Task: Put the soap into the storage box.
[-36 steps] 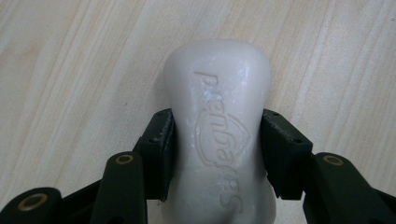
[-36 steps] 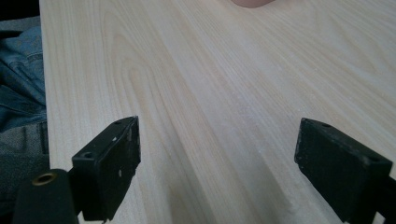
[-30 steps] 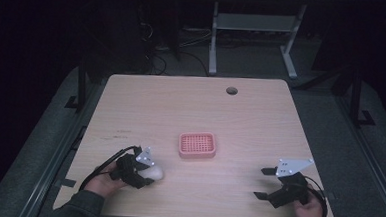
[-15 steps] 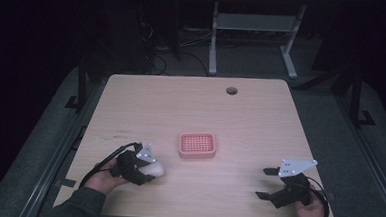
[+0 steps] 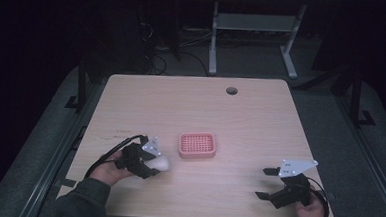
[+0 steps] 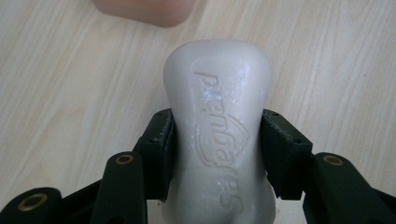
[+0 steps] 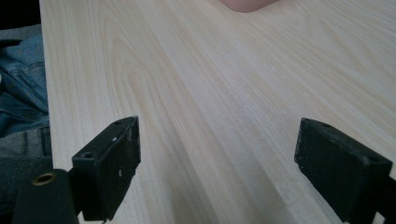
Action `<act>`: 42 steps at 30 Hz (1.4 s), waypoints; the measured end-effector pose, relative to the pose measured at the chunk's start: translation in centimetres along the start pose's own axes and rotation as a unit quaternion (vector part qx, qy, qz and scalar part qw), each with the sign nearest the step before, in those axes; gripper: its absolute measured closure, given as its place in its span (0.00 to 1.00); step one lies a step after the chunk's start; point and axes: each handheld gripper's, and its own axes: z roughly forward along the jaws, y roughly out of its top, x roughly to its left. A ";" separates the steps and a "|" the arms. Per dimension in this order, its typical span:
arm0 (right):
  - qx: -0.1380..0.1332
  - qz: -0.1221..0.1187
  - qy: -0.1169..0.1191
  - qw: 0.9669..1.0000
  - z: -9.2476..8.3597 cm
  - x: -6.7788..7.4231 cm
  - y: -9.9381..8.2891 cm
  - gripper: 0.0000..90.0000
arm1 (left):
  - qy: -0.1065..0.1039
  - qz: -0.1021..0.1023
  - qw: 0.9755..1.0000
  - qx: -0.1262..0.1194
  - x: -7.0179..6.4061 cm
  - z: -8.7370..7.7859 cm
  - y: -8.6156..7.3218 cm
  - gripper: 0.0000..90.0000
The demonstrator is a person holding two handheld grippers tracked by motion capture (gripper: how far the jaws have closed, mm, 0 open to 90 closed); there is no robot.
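One gripper, the left gripper [image 5: 150, 167], has lifted a little since a second ago, its jaws clamped on the white soap bar [image 6: 219, 121]. Just ahead of it sits the pink soap dish [image 5: 197, 145], probably where the bar goes. The right gripper [image 5: 266, 183] holds nothing, its jaws wide apart.

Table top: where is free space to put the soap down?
Bare wood lies between the pink dish and the cable hole, and between the dish and the right gripper. The near-left corner is crowded: the left gripper holds the soap.
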 end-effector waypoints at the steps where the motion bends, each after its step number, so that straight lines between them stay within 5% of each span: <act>1: 0.000 0.000 0.000 1.000 0.0 0.0 0.0 0.16 | -0.001 0.001 1.000 0.001 0.1 -0.1 0.2 0.55; 12: -0.003 0.000 0.000 1.000 0.0 0.1 0.0 0.16 | -0.009 0.023 1.000 0.005 0.5 0.1 2.0 0.55; 42: -0.015 0.001 -0.004 1.000 -0.2 0.1 0.1 0.16 | -0.029 0.039 0.999 -0.007 2.7 1.2 6.6 0.55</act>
